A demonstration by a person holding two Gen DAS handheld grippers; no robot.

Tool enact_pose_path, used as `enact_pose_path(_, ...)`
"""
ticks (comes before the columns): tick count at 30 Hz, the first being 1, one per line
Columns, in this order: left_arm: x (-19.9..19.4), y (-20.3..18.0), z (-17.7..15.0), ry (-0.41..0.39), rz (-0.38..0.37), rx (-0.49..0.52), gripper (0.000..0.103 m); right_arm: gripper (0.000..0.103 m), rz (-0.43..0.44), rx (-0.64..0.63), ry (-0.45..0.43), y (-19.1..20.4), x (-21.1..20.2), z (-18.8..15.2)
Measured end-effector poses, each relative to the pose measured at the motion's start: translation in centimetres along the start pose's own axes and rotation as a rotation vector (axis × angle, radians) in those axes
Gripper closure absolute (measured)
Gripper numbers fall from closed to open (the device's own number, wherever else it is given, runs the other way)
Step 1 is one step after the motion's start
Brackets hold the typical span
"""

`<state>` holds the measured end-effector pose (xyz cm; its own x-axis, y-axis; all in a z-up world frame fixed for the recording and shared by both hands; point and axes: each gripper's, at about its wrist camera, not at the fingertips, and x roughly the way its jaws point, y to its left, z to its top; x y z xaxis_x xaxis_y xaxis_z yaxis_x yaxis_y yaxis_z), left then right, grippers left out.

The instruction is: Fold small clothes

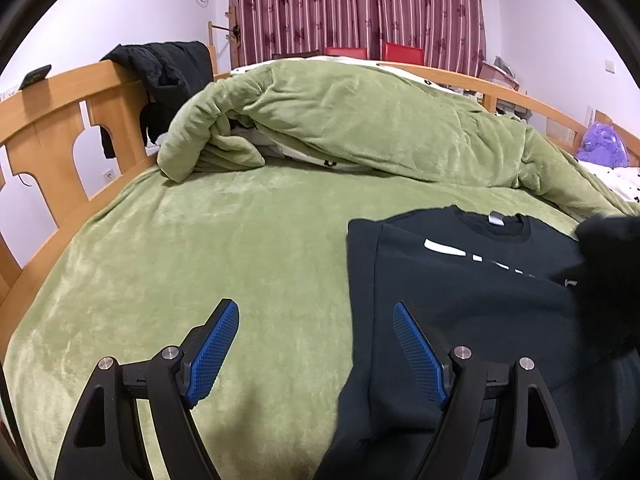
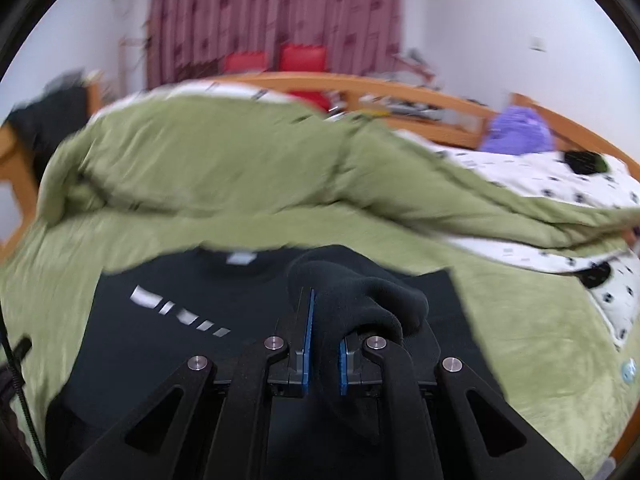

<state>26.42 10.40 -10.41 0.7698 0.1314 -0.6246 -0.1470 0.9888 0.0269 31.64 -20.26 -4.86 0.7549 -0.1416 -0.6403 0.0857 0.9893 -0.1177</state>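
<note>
My left hand-held gripper (image 1: 316, 344) is matt black plastic with small shiny metal pins, and its pads (image 1: 214, 350) are blue rubber with a fine ribbed grid. The green plush fleece blanket (image 1: 160, 264) on the bed looks soft, with a slight sheen. The black cotton sweatshirt (image 1: 460, 280) is smooth, matt knit cloth. My right hand-held gripper (image 2: 324, 344) pinches a thick, matt fold of it. The light wooden bed frame (image 1: 52, 120) is smooth and varnished.

Black sweatshirt (image 1: 460, 280), white chest marks; olive-green blanket (image 1: 200, 260); maroon floral-striped curtain (image 1: 360, 4); blue tool pads (image 1: 212, 352).
</note>
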Motion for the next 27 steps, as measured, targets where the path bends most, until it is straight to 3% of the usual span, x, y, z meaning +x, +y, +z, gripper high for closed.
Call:
enact_pose_path(4,0.4,0.1,-0.4,0.022,-0.044,-0.015,0.025,0.093,0.056,-0.040,0.108,4.9,4.1,-3.5)
enact_pose_path(8,1.4,0.6,-0.7,0.082,-0.151,-0.086,0.025,0.088,0.056,-0.112,0.126,8.5,5.9,-7.0)
enact_pose_path(11,1.8,0.4,-0.8,0.083,-0.171,-0.108,0.025,0.062,0.108,-0.163,0.156,9.6,6.5,-8.4)
enact_pose_path(12,1.8,0.4,-0.8,0.083,-0.173,-0.111,0.025,0.056,0.133,-0.189,0.165,9.7,6.3,-8.7)
enact_pose_path(14,2.1,0.3,-1.0,0.086,-0.181,-0.117,0.025,0.055,0.156,-0.242,0.164,9.7,5.7,-9.2)
enact_pose_path(18,2.6,-0.4,-1.7,0.099,-0.205,-0.119,0.025,0.054,0.202,-0.280,0.128,6.6,2.7,-9.8)
enact_pose_path(20,2.8,-1.1,-2.0,0.110,-0.213,-0.110,0.025,0.049,0.224,-0.274,0.103,4.5,1.1,-9.9)
enact_pose_path(25,2.3,-4.4,-2.8,0.117,-0.224,-0.040,0.025,0.043,0.176,-0.232,-0.003,-2.0,-2.4,-10.0)
enact_pose_path(27,1.7,-6.0,-3.1,0.112,-0.237,-0.013,0.025,0.043,0.115,-0.176,-0.013,-5.1,-2.4,-9.8)
